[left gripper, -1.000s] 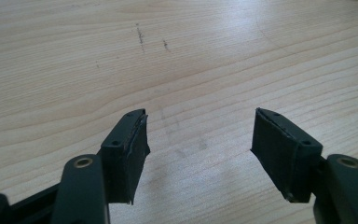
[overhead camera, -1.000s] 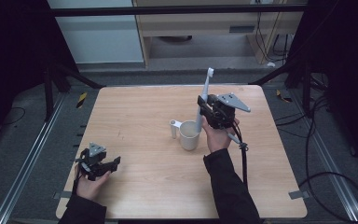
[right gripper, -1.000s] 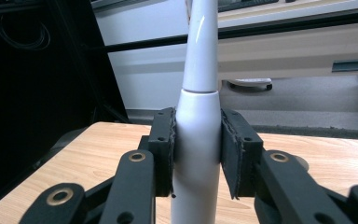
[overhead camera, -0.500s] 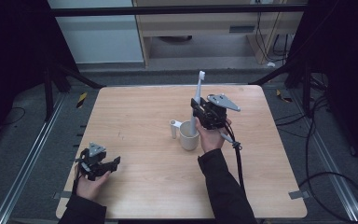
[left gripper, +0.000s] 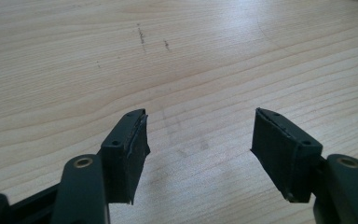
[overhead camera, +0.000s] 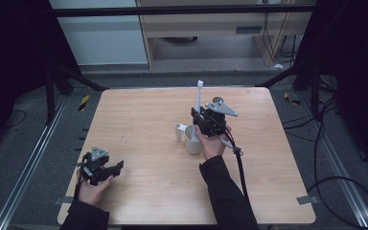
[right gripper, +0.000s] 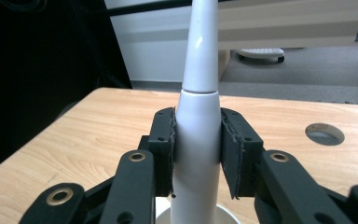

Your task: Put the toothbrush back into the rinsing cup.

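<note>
- My right gripper pinches the white electric toothbrush by its body, holding it upright with its base just above, or barely inside, the white cup near the middle of the worktop.
- I judge I'm at the step of seating the toothbrush in that cup.
- Next I need a straight descent, then a gentle release so the cup doesn't tip.
- My left gripper rests spread over bare wood at the near left corner, holding nothing.
</note>
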Demonstrator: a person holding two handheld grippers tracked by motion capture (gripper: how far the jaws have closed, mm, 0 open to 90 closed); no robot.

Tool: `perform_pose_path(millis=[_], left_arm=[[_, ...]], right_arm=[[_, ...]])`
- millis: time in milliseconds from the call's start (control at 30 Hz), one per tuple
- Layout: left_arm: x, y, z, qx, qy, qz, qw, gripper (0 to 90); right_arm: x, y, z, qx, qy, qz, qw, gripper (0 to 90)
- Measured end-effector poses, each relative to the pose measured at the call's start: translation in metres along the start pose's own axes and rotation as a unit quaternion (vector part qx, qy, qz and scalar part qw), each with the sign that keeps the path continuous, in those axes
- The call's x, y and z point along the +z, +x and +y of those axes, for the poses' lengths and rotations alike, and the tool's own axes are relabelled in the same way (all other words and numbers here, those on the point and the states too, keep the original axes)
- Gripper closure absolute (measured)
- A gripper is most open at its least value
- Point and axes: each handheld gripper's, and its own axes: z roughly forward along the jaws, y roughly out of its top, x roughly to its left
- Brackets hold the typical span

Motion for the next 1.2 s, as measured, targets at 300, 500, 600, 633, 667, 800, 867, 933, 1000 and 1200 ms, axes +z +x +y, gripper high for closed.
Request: perform_pose_path(millis=[300, 500, 600, 633, 667, 800, 867, 933, 1000, 1200], left_arm=[[0.0, 0.0, 0.0, 0.0, 0.001, 0.0, 1.0, 35.0], [0.0, 0.0, 0.0, 0.001, 0.001, 0.0, 1.0, 35.0], [0.0, 0.0, 0.0, 0.001, 0.001, 0.0, 1.0, 35.0], [0.0, 0.0, 0.0, 0.001, 0.001, 0.0, 1.0, 35.0], [0.0, 0.0, 0.0, 0.001, 0.001, 0.0, 1.0, 34.9], [0.0, 0.0, 0.0, 0.001, 0.001, 0.001, 1.0, 35.0], [0.0, 0.0, 0.0, 0.001, 0.001, 0.0, 1.0, 35.0], [0.0, 0.0, 0.0, 0.002, 0.001, 0.0, 1.0, 35.0], [0.001, -0.001, 0.0, 0.001, 0.001, 0.0, 1.0, 35.0], [0.0, 0.0, 0.0, 0.001, 0.001, 0.001, 1.0, 35.0]], right_arm=[[0.01, 0.0, -0.013, -0.005, 0.034, -0.004, 0.9994, 67.5], [0.015, 0.001, -0.02, -0.009, 0.057, -0.004, 0.9983, 67.5], [0.015, 0.001, -0.021, -0.011, 0.065, -0.005, 0.9978, 67.5], [0.016, 0.001, -0.022, -0.012, 0.068, -0.005, 0.9976, 67.4], [0.016, 0.001, -0.022, -0.011, 0.072, -0.006, 0.9973, 67.4], [0.017, -0.001, -0.025, -0.012, 0.083, -0.008, 0.9965, 67.4], [0.018, -0.002, -0.026, -0.013, 0.086, -0.009, 0.9962, 67.3], [0.018, -0.002, -0.027, -0.013, 0.089, -0.009, 0.9959, 67.3], [0.018, -0.002, -0.028, -0.012, 0.092, -0.009, 0.9956, 67.3], [0.019, -0.003, -0.029, -0.017, 0.094, -0.01, 0.9953, 67.1]])
